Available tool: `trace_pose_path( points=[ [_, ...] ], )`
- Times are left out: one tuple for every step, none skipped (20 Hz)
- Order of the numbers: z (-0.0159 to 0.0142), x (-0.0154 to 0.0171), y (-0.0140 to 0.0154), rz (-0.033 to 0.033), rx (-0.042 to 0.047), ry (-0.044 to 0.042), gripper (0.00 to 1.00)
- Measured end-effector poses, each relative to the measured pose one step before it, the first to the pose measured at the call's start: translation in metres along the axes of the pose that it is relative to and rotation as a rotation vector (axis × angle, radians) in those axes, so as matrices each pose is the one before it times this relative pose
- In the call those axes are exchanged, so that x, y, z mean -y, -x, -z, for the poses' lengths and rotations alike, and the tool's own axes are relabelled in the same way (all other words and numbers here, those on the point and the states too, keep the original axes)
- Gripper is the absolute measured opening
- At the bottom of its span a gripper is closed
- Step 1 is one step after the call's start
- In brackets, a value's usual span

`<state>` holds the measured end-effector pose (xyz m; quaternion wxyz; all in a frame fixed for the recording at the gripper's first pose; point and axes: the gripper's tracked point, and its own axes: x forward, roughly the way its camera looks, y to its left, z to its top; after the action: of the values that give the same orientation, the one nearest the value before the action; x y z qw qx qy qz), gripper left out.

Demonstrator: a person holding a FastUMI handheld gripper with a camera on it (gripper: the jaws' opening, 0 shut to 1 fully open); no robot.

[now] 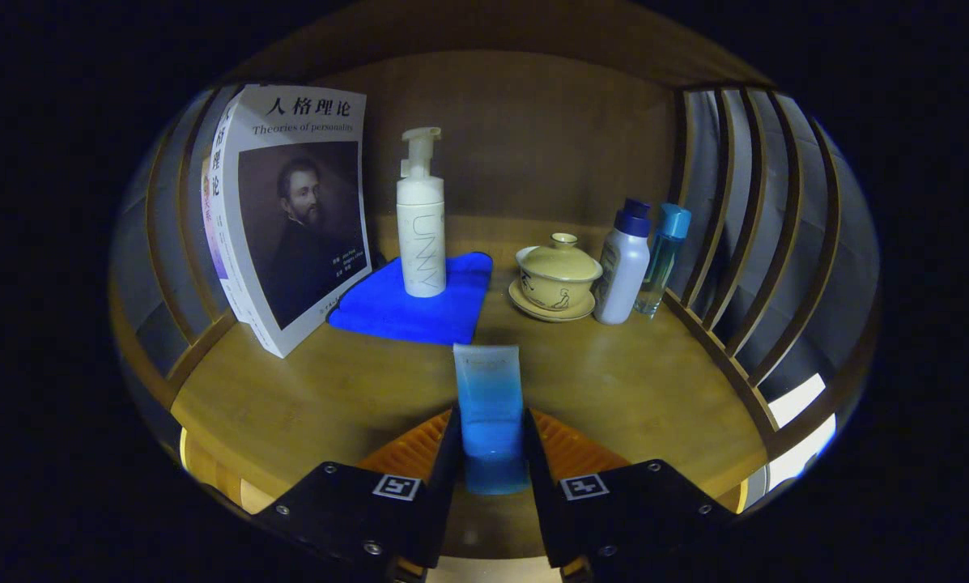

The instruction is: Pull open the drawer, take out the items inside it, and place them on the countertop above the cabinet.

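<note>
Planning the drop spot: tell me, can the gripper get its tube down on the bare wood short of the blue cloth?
Probably yes: the gripper jaws grip the blue tube, and bare countertop lies before the blue cloth.

The book (294,214) standing upright at the rear of the counter (314,397) bears on its front cover the Chinese title 人格理论 in large dark characters, and just beneath it, in smaller print, the English line "Theories of personality". The same characters run down its spine; the small print near the cover's lower corner is too small to make out. The white pump bottle (420,223) standing on the blue cloth (415,304) carries pale vertical lettering that seems to read "UNNY". The two housings of the claw (490,461) each bear a square black-and-white marker pattern, not readable text. The blue tube (489,405) held in the claw shows no legible print.
</note>
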<state>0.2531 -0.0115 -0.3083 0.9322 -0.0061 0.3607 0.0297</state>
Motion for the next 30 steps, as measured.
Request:
trace_pose_path(
  points=[
    [0.00071, -0.00054, 0.00162, -0.00541, 0.00264, -0.00259, 0.49],
    [-0.00064, -0.00617, 0.00872, -0.03068, 0.00914, -0.01284, 0.63],
    [-0.00409, -0.00739, 0.00427, -0.03604, 0.02259, -0.02347, 0.76],
    [-0.00621, -0.00714, 0.0074, -0.03116, 0.03198, -0.02764, 0.89],
    [-0.00894, -0.00822, 0.01119, -0.037, 0.04824, -0.02701, 0.94],
    [-0.00911, -0.00559, 0.01236, -0.02312, 0.04992, -0.01964, 0.94],
    [-0.01008, -0.00196, 0.01491, -0.00009, 0.04871, -0.00389, 0.94],
    [-0.00878, -0.0001, 0.01662, 0.00898, 0.03594, 0.011, 0.94],
    [-0.00509, -0.00116, 0.0118, 0.01116, 0.02639, 0.01176, 0.94],
    [-0.00718, -0.00089, 0.01676, 0.01241, 0.0289, 0.0111, 0.94],
    [-0.00612, -0.00379, 0.01457, 0.00207, 0.02792, 0.00769, 0.94],
    [-0.00552, -0.00346, 0.01427, -0.00006, 0.02556, 0.00412, 0.94],
    [-0.00251, -0.00143, 0.01469, 0.00969, 0.02288, 0.00314, 0.94],
    [-0.00226, -0.00154, 0.01594, 0.01335, 0.02134, 0.00388, 0.94],
    [-0.00228, -0.00047, 0.01536, 0.01801, 0.02584, 0.00169, 0.94],
    [-0.00252, -0.00107, 0.01693, 0.01727, 0.02389, -0.00162, 0.94],
    [-0.00037, -0.00327, 0.0156, 0.00797, 0.01927, -0.00298, 0.94],
    [0.00155, -0.00487, 0.01692, -0.00016, 0.01752, -0.00273, 0.94],
    [0.00357, -0.0033, 0.01335, 0.00224, 0.0095, -0.00028, 0.93],
    [0.00524, -0.00252, 0.01504, -0.00278, 0.00764, 0.00269, 0.93],
    [0.00664, -0.00319, 0.01478, -0.00426, 0.0016, 0.00237, 0.94],
    [0.00819, -0.00232, 0.01568, -0.00234, -0.0017, -0.00427, 0.94],
    [0.00727, -0.00315, 0.01269, -0.00907, -0.00531, -0.01376, 0.94],
    [0.01037, -0.00397, 0.00938, -0.01385, -0.00705, -0.01554, 0.94],
    [0.01139, -0.00079, 0.00934, -0.01069, -0.01804, -0.00033, 0.94],
    [0.0114, 0.00358, 0.00852, -0.00166, -0.0137, 0.00985, 0.94],
    [0.00787, 0.00461, 0.01004, 0.00707, -0.0053, 0.00844, 0.94],
    [0.0031, 0.00219, 0.0064, 0.00457, 0.00699, 0.00226, 0.94],
    [0.00206, 0.00198, 0.00575, 0.00672, 0.01001, 0.0013, 0.94],
    [0.00441, 0.00492, 0.00773, 0.01532, 0.00148, 0.00567, 0.94]
  ],
)
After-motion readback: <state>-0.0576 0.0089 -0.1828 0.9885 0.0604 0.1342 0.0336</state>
